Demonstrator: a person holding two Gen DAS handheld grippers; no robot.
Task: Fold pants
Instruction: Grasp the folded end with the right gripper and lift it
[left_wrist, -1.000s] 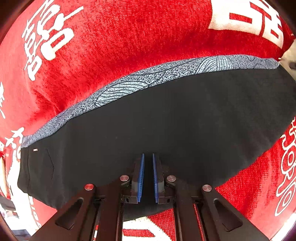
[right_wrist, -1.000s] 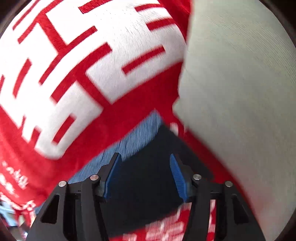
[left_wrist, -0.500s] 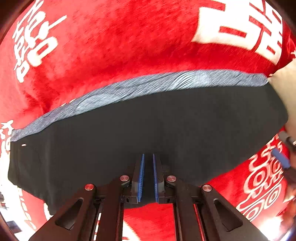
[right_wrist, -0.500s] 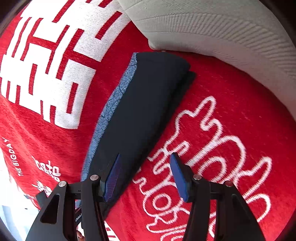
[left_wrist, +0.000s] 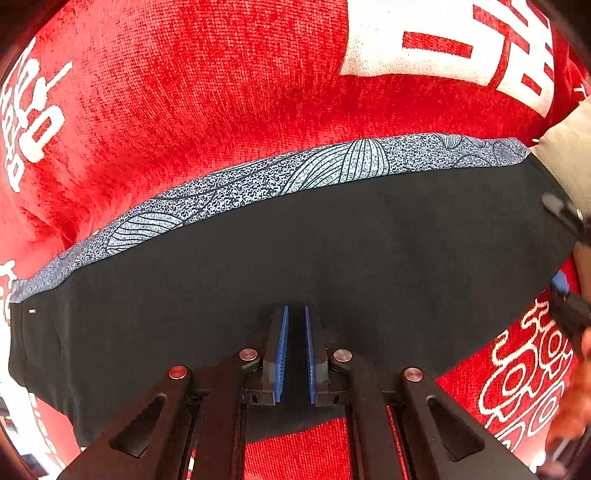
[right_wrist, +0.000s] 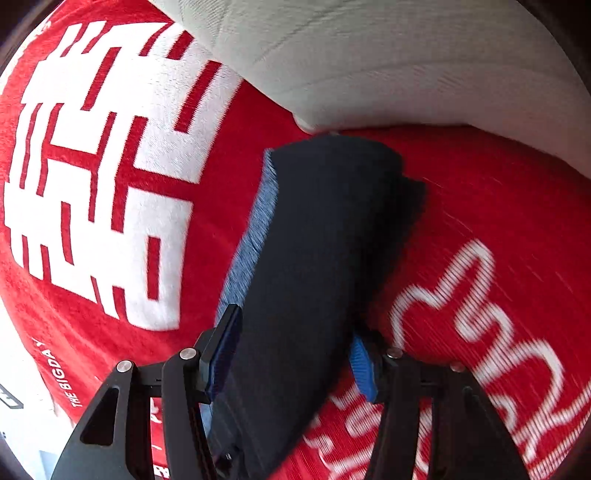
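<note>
The black pants (left_wrist: 332, 258) lie folded in a long flat band on a red blanket, with a blue-grey patterned stripe (left_wrist: 258, 184) along the far edge. My left gripper (left_wrist: 295, 314) hovers over the near edge of the pants, its blue pads almost together with a narrow gap and no cloth between them. In the right wrist view the same pants (right_wrist: 325, 240) run away from me lengthwise. My right gripper (right_wrist: 291, 332) is open, its two pads straddling the near end of the pants. It also shows at the right edge of the left wrist view (left_wrist: 565, 288).
The red blanket (left_wrist: 221, 92) with large white characters (right_wrist: 103, 177) covers the surface. A pale grey cushion (right_wrist: 388, 62) lies against the far end of the pants and also shows in the left wrist view (left_wrist: 569, 158).
My right gripper swung from close to the cushion to the end of the pants and came down over it. My left gripper stayed nearly shut over the near edge.
</note>
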